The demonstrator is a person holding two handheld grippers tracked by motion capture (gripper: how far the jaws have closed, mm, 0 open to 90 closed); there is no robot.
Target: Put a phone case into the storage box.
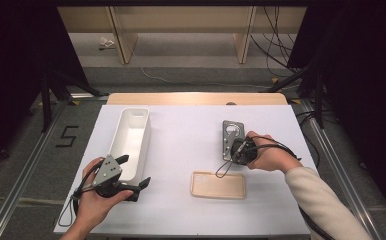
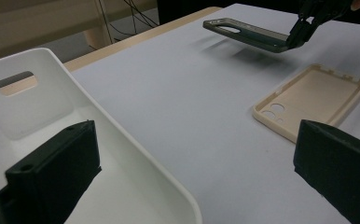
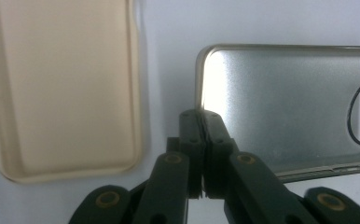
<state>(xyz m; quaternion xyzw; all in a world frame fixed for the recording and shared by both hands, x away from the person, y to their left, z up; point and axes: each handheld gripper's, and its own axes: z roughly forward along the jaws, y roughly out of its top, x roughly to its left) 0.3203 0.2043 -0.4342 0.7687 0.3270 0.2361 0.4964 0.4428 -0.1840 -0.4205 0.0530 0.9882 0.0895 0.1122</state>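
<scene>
Risk: my right gripper [image 3: 201, 116] pinches only the grey phone case's [image 2: 250, 33] rim, lifted off the bench [image 1: 181, 140] at 2 o'clock; it may swing loose. Left fingers [image 2: 52, 172] wide, idle over white bin [image 1: 131, 137].

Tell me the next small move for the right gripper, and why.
Probably carry the grey case left toward the white bin. The right gripper is shut on the case's edge and has it lifted off the table, shadow beneath. The bin stands open, and the left gripper waits open beside it.
</scene>
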